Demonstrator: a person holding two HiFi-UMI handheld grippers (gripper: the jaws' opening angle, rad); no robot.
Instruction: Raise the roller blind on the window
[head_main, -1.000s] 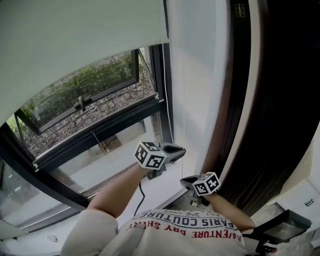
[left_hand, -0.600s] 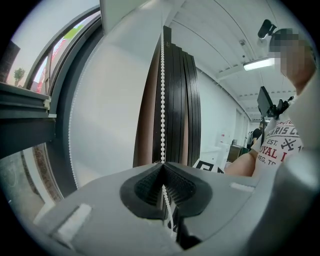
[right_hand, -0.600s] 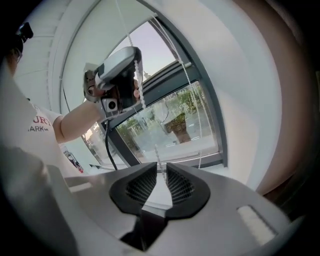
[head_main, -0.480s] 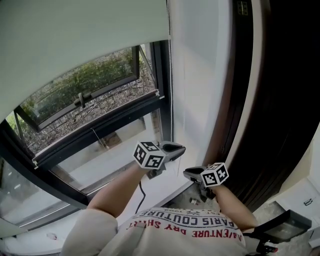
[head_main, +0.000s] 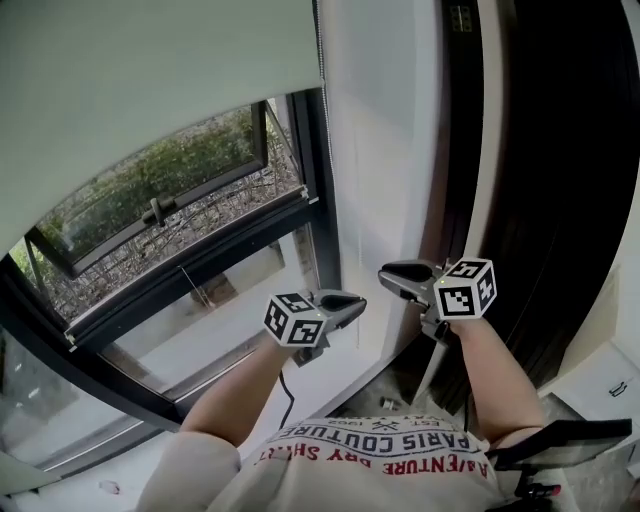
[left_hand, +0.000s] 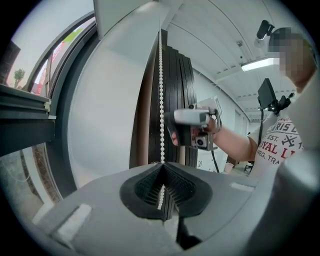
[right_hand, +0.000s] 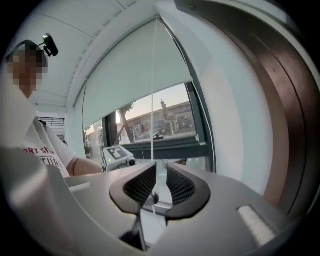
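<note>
The pale roller blind covers the window's upper part, and its lower edge hangs above the dark window frame. A white bead chain drops straight into my left gripper, which is shut on it. In the head view the left gripper sits low, near the frame. My right gripper is higher and to its right. Its jaws have just been opening; they stand apart with the chain running between them, and the pads do not press on it.
A white wall strip runs beside the window. A dark brown panel stands to its right. A tilted window sash is open outward below the blind. The person's shirt fills the bottom of the head view.
The right gripper has let go of the chain and risen from below the left gripper to above it. The left gripper has stayed put, shut on the chain.
</note>
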